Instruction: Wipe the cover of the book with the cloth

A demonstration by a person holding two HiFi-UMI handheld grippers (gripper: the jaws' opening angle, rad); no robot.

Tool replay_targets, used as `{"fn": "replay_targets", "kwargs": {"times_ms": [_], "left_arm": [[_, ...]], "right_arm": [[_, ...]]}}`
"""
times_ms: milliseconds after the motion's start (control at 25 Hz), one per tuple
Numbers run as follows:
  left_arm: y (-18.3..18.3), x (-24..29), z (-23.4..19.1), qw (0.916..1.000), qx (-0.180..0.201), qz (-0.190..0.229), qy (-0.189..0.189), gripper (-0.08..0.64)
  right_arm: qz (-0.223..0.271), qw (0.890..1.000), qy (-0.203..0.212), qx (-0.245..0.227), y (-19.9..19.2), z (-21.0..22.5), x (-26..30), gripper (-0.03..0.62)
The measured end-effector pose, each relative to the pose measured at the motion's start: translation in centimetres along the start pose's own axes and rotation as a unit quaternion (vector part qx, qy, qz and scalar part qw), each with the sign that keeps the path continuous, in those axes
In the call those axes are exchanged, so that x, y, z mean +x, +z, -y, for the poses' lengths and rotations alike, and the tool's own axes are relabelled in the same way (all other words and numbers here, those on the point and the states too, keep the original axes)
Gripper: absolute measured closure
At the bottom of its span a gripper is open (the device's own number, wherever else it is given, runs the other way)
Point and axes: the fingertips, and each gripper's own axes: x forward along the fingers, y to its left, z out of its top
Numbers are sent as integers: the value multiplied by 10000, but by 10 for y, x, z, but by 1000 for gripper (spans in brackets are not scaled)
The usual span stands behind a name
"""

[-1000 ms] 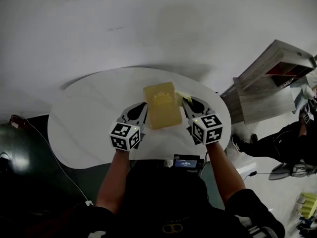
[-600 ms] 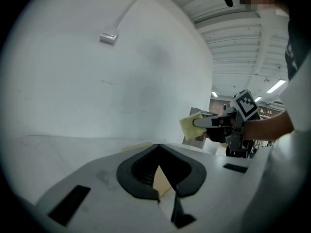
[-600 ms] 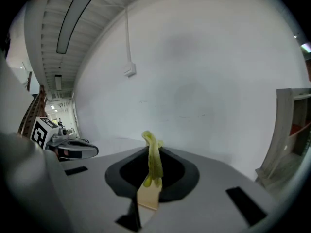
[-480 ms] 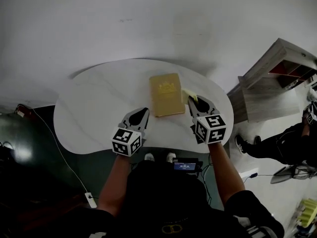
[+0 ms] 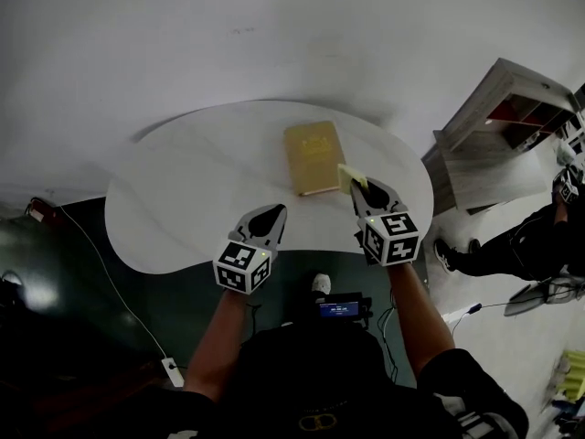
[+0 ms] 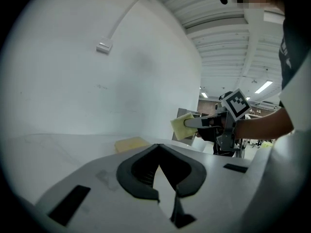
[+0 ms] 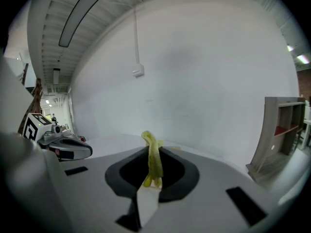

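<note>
Hand-held gripper on the left (image 5: 271, 215) is hovering over the near edge of the white worktop (image 5: 183, 181), its jaws resting together with nothing between them. Further right, the yellow book (image 5: 313, 156) is lying flat and closed on the worktop, cover up, well apart from that gripper. The right hand-held gripper (image 5: 358, 187) is pinching a folded yellow-green cloth (image 5: 352, 176) between its closed jaws. The cloth is sitting just beside the book's near right corner; whether they are touching cannot be told. At the far right, a wooden shelf unit (image 5: 494, 144) is standing on the floor.
</note>
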Motion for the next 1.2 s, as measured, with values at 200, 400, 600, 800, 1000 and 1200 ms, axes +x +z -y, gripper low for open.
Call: {"fn": "replay_targets", "kwargs": {"times_ms": [200,400,600,800,1000,1200], "left_arm": [[-18,-44,18,9999,19,26,-131,551],[-35,-82,32,9998,31,94,-157,551],[-50,-115,46,9997,26,179,-162,551],[-62,-134,61,9996,-3,227,-193,551],[-65,-142,73,9995,40,262,-181,551],[-67,-147,86,9993,92,280,-223,551]], "right_arm": [[65,9999,-115,-91,-11,-44,-28,505],[106,9997,-218,-96,-28,-76,-59,505],[139,9994,-308,-69,-44,-100,-90,505],[176,9989,-440,-66,-53,-113,-118,505],[213,9982,-555,-58,-58,-114,-140,505],[252,9976,-652,-8,-63,-113,-156,505]]}}
